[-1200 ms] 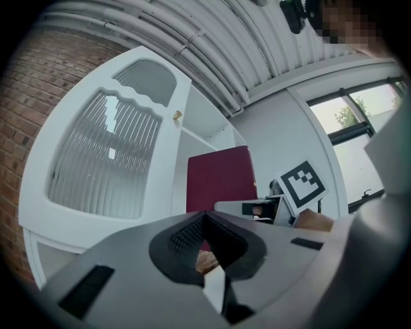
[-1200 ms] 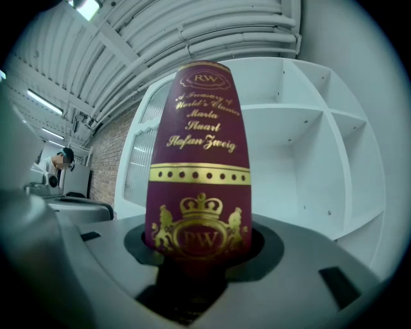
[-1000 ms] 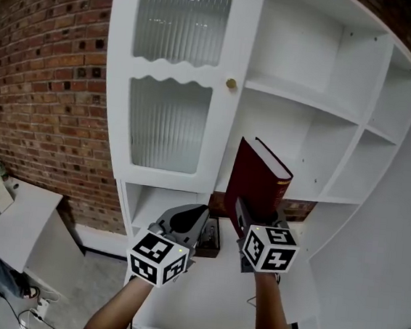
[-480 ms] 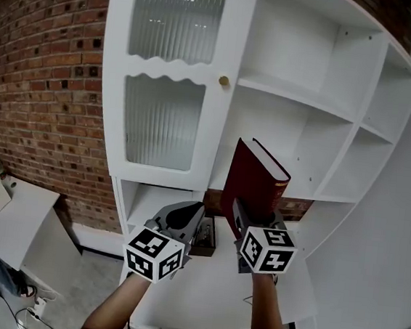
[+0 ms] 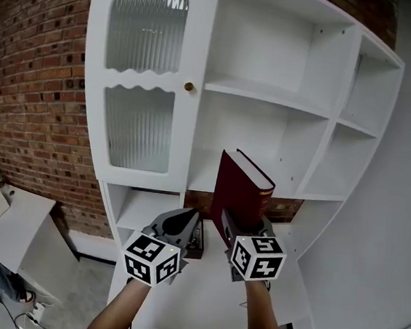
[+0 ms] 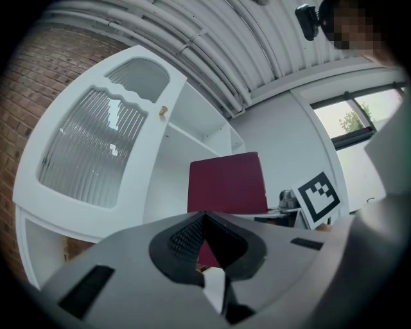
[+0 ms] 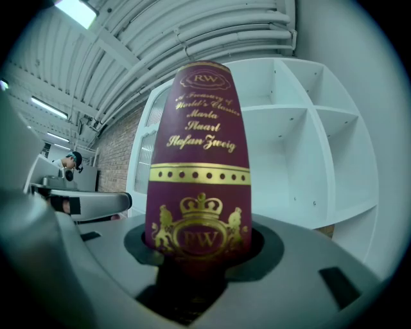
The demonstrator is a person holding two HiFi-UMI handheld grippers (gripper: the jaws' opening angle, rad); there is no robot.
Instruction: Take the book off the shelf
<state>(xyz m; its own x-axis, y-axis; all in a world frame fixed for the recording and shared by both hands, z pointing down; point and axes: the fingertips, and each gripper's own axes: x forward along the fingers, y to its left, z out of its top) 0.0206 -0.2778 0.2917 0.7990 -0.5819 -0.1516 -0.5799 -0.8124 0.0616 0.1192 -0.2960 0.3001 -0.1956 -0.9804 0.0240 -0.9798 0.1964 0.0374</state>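
Dark red book held upright by the right gripper, in front of the white shelf.

The book stands in the centre of the head view. Its lower end is clamped between the jaws of the right gripper, and its spine with gold letters is turned toward that gripper's camera. Behind it are the open compartments of the shelf. Just to the left of it, in the lower centre, the left gripper has its jaws pressed together with nothing between them. A small dark object lies behind the two grippers, perhaps a box. The ribbed glass door with a brass knob fills the upper left, and a brick wall runs along the left edge.
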